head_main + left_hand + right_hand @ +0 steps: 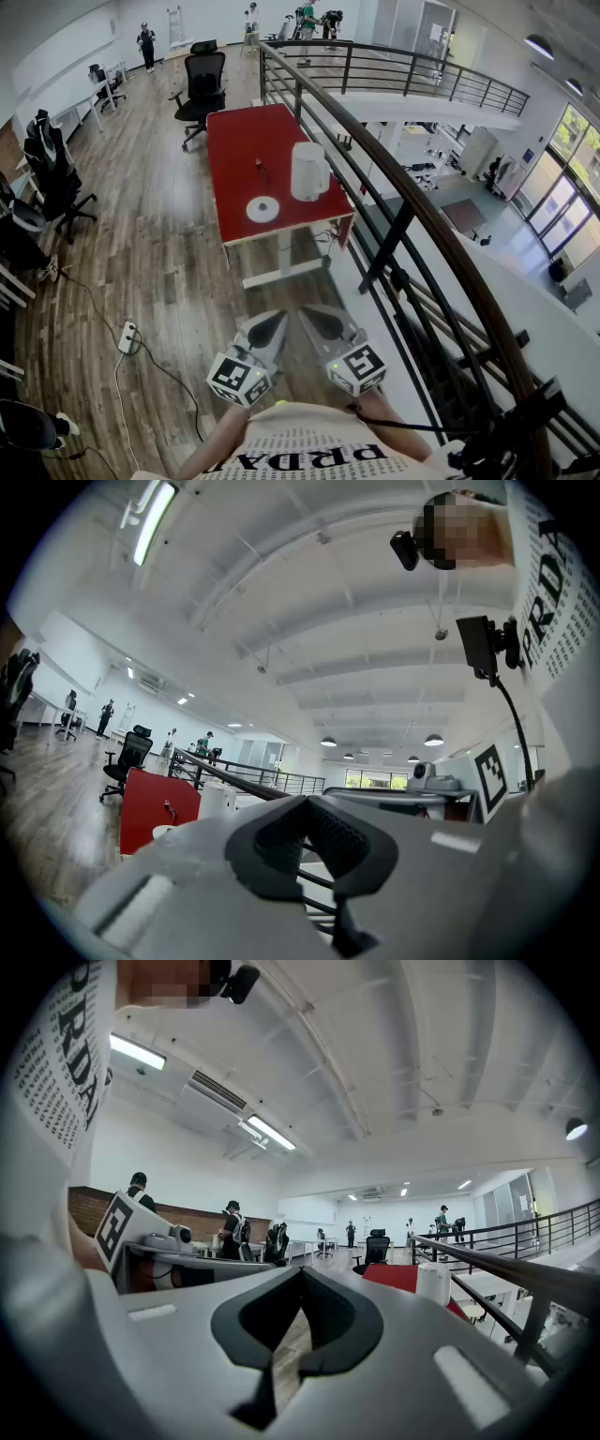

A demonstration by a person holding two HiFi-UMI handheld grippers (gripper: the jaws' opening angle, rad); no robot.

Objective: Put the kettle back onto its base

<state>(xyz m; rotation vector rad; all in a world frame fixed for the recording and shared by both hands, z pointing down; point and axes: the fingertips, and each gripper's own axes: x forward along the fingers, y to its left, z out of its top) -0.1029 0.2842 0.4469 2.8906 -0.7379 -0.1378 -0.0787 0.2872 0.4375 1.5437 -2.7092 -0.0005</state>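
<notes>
A white kettle stands upright on the near right part of a red table. Its round white base lies apart from it, to its near left on the same table. Both grippers are held close to the person's body, well short of the table. My left gripper and right gripper point towards the table, jaws shut with nothing between them. The left gripper view shows the shut left gripper, with the kettle small beyond it. Past the shut right gripper, its own view also has the kettle.
A dark metal railing runs along the table's right side, with a drop to a lower floor beyond. A black office chair stands behind the table. A power strip and cable lie on the wooden floor at left. People stand far off.
</notes>
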